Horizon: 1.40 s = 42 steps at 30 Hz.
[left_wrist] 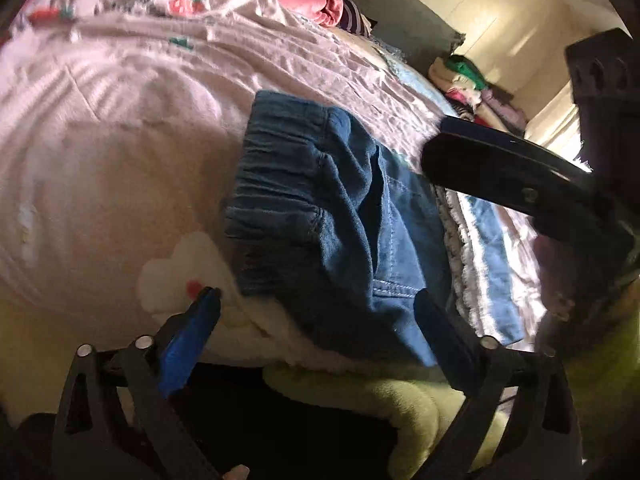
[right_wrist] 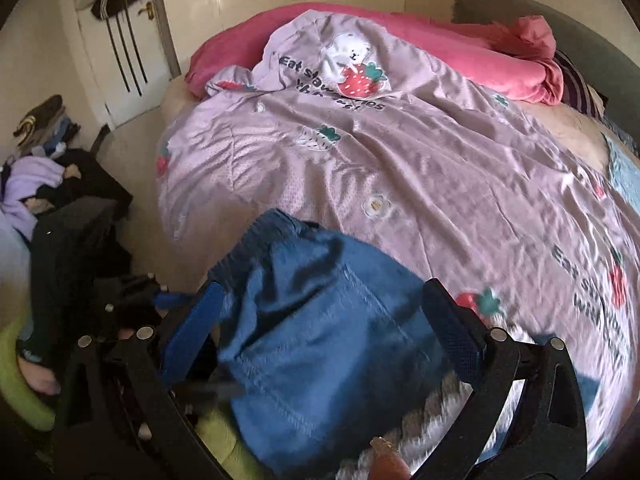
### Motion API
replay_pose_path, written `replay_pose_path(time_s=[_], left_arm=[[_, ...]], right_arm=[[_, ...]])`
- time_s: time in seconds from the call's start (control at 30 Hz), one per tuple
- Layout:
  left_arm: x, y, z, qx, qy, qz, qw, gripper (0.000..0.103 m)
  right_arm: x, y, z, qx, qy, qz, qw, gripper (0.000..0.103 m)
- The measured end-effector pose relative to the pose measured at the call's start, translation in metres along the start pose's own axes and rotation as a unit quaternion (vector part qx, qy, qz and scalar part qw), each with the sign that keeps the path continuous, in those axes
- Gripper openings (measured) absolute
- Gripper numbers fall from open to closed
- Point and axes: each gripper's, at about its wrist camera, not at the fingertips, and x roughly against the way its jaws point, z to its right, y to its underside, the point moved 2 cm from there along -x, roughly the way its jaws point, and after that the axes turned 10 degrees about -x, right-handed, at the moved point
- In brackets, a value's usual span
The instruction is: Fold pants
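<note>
Blue denim pants (left_wrist: pixel 320 216) lie folded on the lilac strawberry duvet (left_wrist: pixel 120 140) at the near bed edge, elastic waistband to the left. My left gripper (left_wrist: pixel 320 300) is open, its blue-padded fingers on either side of the pants' near edge. The other gripper's black body (left_wrist: pixel 508 176) hovers over the pants' right side. In the right wrist view the pants (right_wrist: pixel 320 340) fill the near foreground between my right gripper's open fingers (right_wrist: pixel 320 292). The left gripper (right_wrist: pixel 132 300) shows at the pants' left.
A pink blanket (right_wrist: pixel 420 40) lies across the bed's head. Clothes are piled on the floor at the left (right_wrist: pixel 40 184) and by the far wall (left_wrist: pixel 476 88). A light blue fringed cloth (left_wrist: pixel 480 248) lies beside the pants. A green cushion (left_wrist: pixel 380 400) sits below the bed edge.
</note>
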Motion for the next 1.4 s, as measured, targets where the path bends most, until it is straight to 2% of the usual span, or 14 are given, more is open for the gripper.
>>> replay_pose_path(time_s=[0.03,0.3,0.37,0.47,0.53,0.57,0.63,0.73,0.87,0.97,1.1,1.17,1.23,1.4], left_arm=[[-0.003,0.001,-0.002,0.006,0.002,-0.002,1.0000,0.072],[-0.012,0.003,-0.004,0.002,0.003,-0.005,1.0000,0.069],[-0.014,0.005,-0.005,0.002,0.004,-0.005,1.0000,0.069],[-0.012,0.005,-0.008,0.005,0.004,-0.005,1.0000,0.070],[-0.013,0.005,-0.011,0.012,0.010,-0.003,0.9999,0.071],[-0.014,0.005,-0.013,0.017,0.015,-0.001,0.9997,0.072],[-0.014,0.005,-0.016,0.023,0.023,0.002,0.9995,0.074],[-0.011,0.004,-0.013,0.025,0.026,0.007,0.9993,0.080],[-0.003,0.001,0.001,0.011,0.032,0.012,0.9993,0.093],[-0.004,0.000,0.008,0.021,0.064,0.007,0.9977,0.093],[-0.013,-0.005,0.030,0.000,0.091,0.000,0.9959,0.093],[-0.018,-0.009,0.046,-0.002,0.129,-0.002,0.9916,0.093],[-0.022,-0.012,0.058,-0.005,0.149,-0.006,0.9888,0.093],[-0.026,-0.018,0.094,-0.048,0.154,-0.014,0.9869,0.093]], right_arm=[[-0.005,-0.002,-0.001,0.001,-0.002,-0.004,1.000,0.094],[-0.045,-0.011,-0.015,0.018,-0.029,-0.054,0.998,0.093],[-0.055,-0.011,-0.018,0.018,-0.034,-0.067,0.997,0.090],[-0.070,-0.006,-0.022,0.025,-0.044,-0.089,0.995,0.079],[-0.078,-0.004,-0.018,0.022,-0.037,-0.096,0.994,0.061],[-0.080,-0.004,-0.015,0.020,-0.036,-0.096,0.995,0.057],[-0.076,-0.004,-0.007,0.010,-0.049,-0.090,0.995,0.044],[-0.057,-0.004,0.005,-0.023,-0.076,-0.077,0.994,0.029],[-0.023,-0.003,0.024,-0.067,-0.124,-0.039,0.989,0.027],[0.009,0.003,0.042,-0.095,-0.150,-0.008,0.984,0.027],[0.040,0.011,0.064,-0.123,-0.162,0.024,0.979,0.027],[0.051,0.015,0.074,-0.133,-0.161,0.035,0.977,0.027],[0.062,0.020,0.086,-0.143,-0.157,0.048,0.976,0.027],[0.082,0.038,0.115,-0.176,-0.144,0.072,0.971,0.031]])
